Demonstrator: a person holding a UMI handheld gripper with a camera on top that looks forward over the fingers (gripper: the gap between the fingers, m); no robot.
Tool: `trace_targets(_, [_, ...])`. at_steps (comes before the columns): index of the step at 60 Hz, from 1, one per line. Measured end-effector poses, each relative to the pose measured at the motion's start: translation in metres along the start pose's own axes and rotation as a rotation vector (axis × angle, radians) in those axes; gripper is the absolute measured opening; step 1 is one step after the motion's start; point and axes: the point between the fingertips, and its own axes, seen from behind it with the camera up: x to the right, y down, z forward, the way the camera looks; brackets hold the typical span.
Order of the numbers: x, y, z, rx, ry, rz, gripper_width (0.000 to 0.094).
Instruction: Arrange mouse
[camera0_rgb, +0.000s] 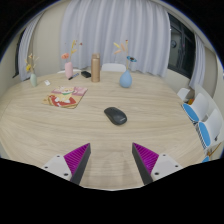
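A dark grey computer mouse (116, 115) lies on the light wooden table (60, 135), a little beyond my fingers and slightly right of the middle between them. My gripper (113, 160) is open, its two magenta-padded fingers (77, 158) spread wide with only bare tabletop between them. Nothing is held.
A pink book or tray with small items (66, 97) lies at the far left. Along the back edge stand a vase with flowers (126, 74), a brown bottle (96, 67) and other small vases (68, 68). Blue-and-white chairs (205, 125) line the right side.
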Motion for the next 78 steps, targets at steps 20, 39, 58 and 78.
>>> trace_targets(20, [0.025,-0.036,0.102,0.015,-0.001,0.008,0.0858])
trace_targets(39, [0.033,-0.069,0.179,-0.008,0.002,0.030,0.0859])
trace_targets(58, [0.045,-0.094,0.212,-0.018,0.010,0.073,0.0799])
trace_targets(78, [0.023,-0.111,0.204,-0.050,0.005,0.056,0.0370])
